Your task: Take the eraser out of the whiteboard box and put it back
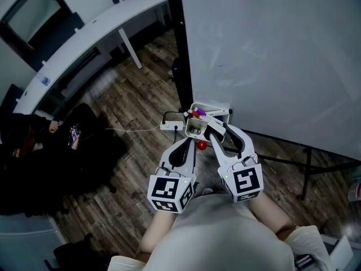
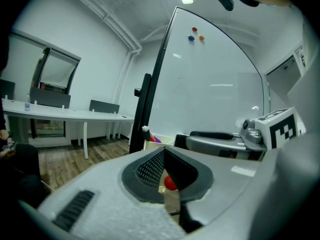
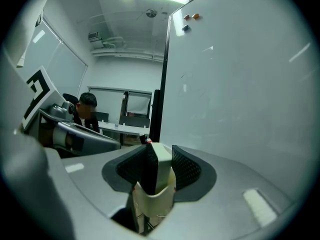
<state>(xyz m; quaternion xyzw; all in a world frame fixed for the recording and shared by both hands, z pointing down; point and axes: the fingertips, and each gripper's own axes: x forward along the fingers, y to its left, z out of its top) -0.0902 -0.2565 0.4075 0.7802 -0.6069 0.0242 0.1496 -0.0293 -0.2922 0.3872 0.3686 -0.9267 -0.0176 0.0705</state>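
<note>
The pale block eraser with a dark felt face (image 3: 161, 173) is clamped upright between the right gripper's (image 3: 159, 155) jaws. Its lower end is hidden behind the near wall of the beige open box (image 3: 150, 203) (coloured markers (image 1: 198, 113) lie in it), at the white whiteboard's (image 1: 271, 55) lower corner. The left gripper (image 2: 164, 159) sits just beside, jaws together on nothing.

Left hand-held gripper (image 1: 193, 140) & right hand-held gripper (image 1: 206, 124): white bodies, blk loop handles (image 1: 180, 152), dk ribbed pads (image 2: 150, 167), blk/white square-marker cubes (image 1: 169, 192) at rear; person in pale top (image 1: 225, 239).
</note>
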